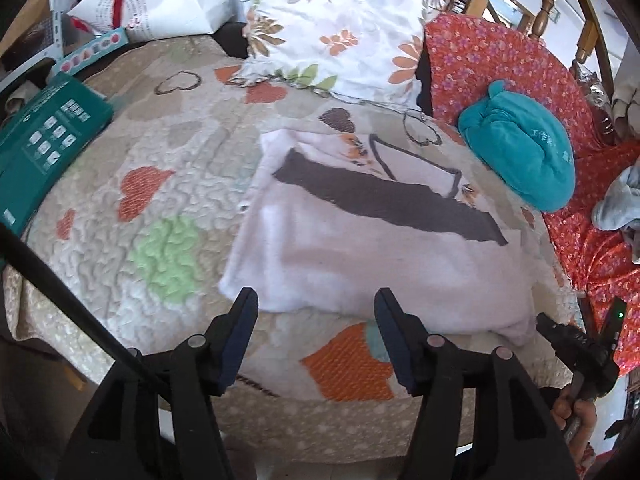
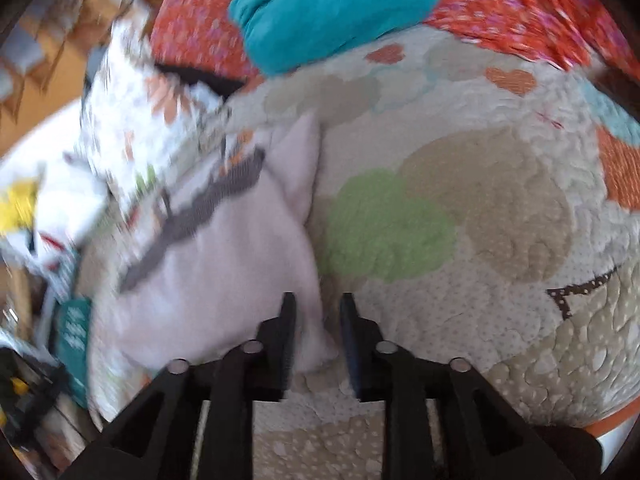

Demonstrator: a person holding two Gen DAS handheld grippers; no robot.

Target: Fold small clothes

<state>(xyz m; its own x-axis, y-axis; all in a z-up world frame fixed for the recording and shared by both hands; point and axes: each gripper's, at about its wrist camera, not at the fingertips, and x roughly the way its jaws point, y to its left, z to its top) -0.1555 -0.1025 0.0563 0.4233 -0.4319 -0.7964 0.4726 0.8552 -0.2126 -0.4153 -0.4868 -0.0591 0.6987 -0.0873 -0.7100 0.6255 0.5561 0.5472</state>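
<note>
A small white garment [image 1: 360, 256] with a dark grey band lies folded on the quilted bed cover [image 1: 152, 216]. My left gripper [image 1: 316, 300] is open and empty, hovering just above the garment's near edge. In the right wrist view the same garment [image 2: 224, 264] lies to the left, blurred. My right gripper [image 2: 318, 304] is open by a narrow gap, with the garment's near corner lying between its jaws. The right gripper also shows in the left wrist view [image 1: 576, 344] at the garment's right corner.
A rolled teal garment [image 1: 520, 152] lies on a red floral cloth [image 1: 592, 240] at the right. A floral pillow [image 1: 340, 28] sits at the back. A green box [image 1: 44, 136] and a white bag [image 1: 160, 0] lie at the left. A grey cloth [image 1: 620, 204] lies far right.
</note>
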